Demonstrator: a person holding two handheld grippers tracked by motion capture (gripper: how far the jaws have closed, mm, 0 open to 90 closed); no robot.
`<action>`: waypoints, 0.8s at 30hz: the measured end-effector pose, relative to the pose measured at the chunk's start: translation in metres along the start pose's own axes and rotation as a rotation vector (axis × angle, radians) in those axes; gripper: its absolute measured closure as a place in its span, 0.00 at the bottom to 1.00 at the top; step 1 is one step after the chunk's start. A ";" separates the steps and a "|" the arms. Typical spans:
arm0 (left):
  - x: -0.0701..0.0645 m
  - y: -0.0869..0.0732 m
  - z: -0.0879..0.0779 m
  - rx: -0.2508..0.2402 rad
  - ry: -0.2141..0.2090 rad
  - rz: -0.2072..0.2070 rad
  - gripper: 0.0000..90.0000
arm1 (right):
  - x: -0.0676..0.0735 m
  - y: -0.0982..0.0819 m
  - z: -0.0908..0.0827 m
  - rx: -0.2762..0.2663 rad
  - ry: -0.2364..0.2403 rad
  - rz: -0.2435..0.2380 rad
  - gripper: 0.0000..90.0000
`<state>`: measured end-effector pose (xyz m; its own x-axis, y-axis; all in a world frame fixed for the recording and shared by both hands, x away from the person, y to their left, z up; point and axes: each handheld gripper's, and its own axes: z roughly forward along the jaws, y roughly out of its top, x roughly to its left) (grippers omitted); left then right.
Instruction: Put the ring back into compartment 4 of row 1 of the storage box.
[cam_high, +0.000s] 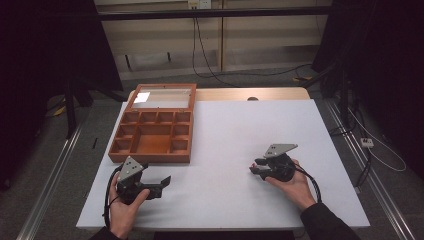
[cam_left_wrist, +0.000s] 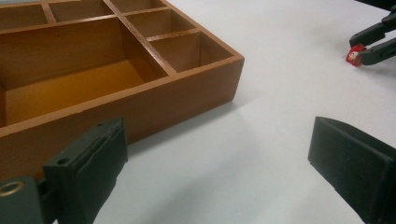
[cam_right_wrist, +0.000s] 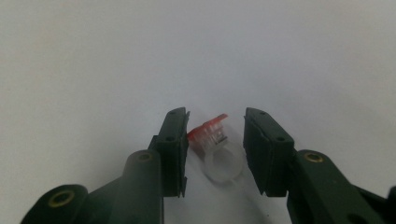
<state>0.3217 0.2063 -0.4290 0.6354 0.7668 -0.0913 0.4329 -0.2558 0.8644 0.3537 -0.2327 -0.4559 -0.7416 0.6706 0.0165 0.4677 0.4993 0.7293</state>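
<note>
Red-topped clear plastic piece (cam_right_wrist: 215, 147) is seen lying on the white table (cam_high: 225, 140), flanked by the narrowed jaws of the right gripper (cam_right_wrist: 214, 149); one pad touches it, the other stands just clear. Left gripper (cam_left_wrist: 215, 158) is held wide, unloaded, beside the wooden box (cam_left_wrist: 187, 88).
</note>
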 end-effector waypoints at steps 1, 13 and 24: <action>0.000 0.000 0.000 0.000 0.001 0.000 0.05 | 0.000 -0.001 0.001 0.009 0.006 0.005 0.66; -0.001 0.000 0.002 0.006 -0.010 0.002 0.06 | 0.000 -0.001 0.001 0.014 0.002 -0.005 0.76; -0.001 0.000 0.002 0.013 -0.010 0.007 0.06 | 0.003 0.000 0.000 0.001 0.004 0.000 0.77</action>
<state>0.3220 0.2042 -0.4301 0.6449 0.7589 -0.0901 0.4366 -0.2691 0.8584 0.3517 -0.2309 -0.4557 -0.7434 0.6686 0.0196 0.4685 0.4996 0.7286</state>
